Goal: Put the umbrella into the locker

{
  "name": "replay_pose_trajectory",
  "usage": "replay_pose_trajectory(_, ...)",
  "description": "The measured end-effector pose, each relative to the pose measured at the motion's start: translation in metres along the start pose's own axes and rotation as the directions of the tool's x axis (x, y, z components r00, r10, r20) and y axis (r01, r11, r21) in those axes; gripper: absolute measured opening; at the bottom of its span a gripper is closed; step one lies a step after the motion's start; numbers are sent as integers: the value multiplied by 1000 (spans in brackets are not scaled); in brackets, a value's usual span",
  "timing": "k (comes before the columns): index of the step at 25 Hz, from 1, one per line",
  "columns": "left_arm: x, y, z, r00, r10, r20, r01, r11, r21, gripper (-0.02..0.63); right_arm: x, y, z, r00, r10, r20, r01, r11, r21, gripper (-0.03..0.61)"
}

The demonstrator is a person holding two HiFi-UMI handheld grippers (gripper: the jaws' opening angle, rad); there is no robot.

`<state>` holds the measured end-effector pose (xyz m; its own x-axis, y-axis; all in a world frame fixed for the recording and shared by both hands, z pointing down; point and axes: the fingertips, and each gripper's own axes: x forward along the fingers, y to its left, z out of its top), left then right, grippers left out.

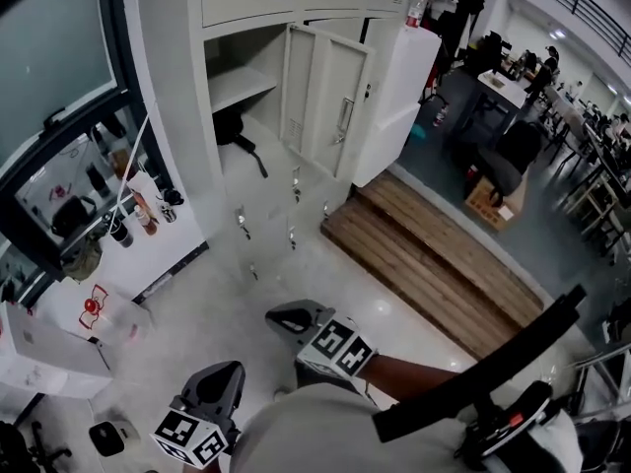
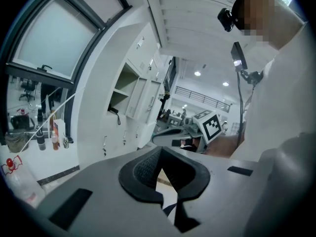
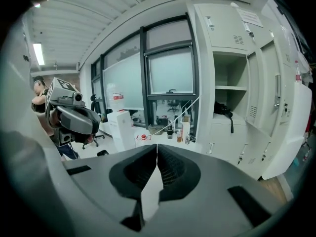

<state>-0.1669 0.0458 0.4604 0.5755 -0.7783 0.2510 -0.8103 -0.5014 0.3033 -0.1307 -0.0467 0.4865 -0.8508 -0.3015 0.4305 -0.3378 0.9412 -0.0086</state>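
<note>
While left claw [image 2: 160,151] and right claw [image 3: 157,146] are clenched empty, a black strapped bundle [image 1: 229,126] in the white metal locker [image 1: 325,101] looks unclear.

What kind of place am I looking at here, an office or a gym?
Probably an office or lab's locker corner: a bank of white metal lockers with one locker door open, desks and chairs with people beyond, and a big dark-framed window.

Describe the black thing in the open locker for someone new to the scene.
Find the tall white metal locker bank beside the dark-framed window. In its open compartment nearest that window, under the white shelf, lies a black bundled object. It is the only dark thing inside, with a strap hanging over the front edge.
</note>
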Motion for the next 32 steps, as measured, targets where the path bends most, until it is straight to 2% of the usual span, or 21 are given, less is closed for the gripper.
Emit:
replay_pose_trajectory(11, 14, -1, 2, 1000, -15, -8, 15, 1000, 1, 11, -2, 9, -4, 999, 32, -9, -32, 999, 0, 17)
replay_pose_trajectory(32, 41, 3, 8, 999, -41, -34, 40, 999, -30, 11, -2, -18, -12, 1000, 18, -24, -17, 1000, 13, 17)
